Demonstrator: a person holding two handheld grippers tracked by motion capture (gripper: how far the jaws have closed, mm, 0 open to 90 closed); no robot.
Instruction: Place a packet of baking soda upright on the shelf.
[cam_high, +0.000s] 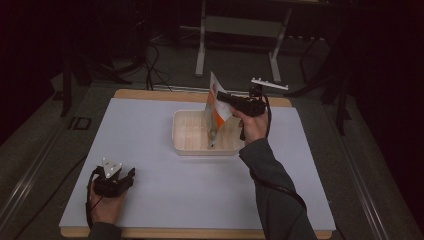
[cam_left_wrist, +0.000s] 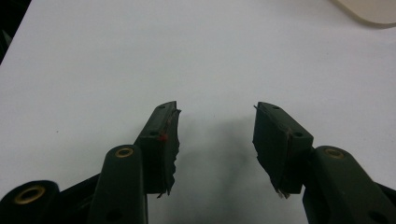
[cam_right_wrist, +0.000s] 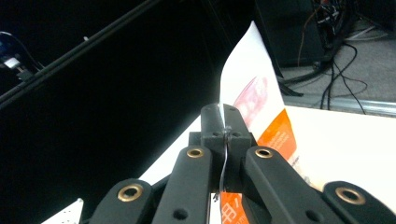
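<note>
My right tongs are squeezed tight on the edge of a thin bag. In the right gripper view I see the black jaws pressed together with the bag's edge pinched between them. The bag is white with orange parts. It hangs from the jaws, tilted, over the tray. Its bottom tip reaches down into the tray, but I cannot tell if it touches the tray floor.

My right hand is raised above the tray's right side. It holds the tongs about level, pointing left. The sleeve runs back to the bottom of the high view.

My left tongs are wide apart with nothing between them. They point at the bare white mat. My left hand sits low near the front left corner of the mat, well apart from the tray. A corner of the tray peeks in at the top of the left gripper view.

The print on the bag is too blurry to read. The room behind the table is very dark, and I can make out little more than cables and a metal stand.
</note>
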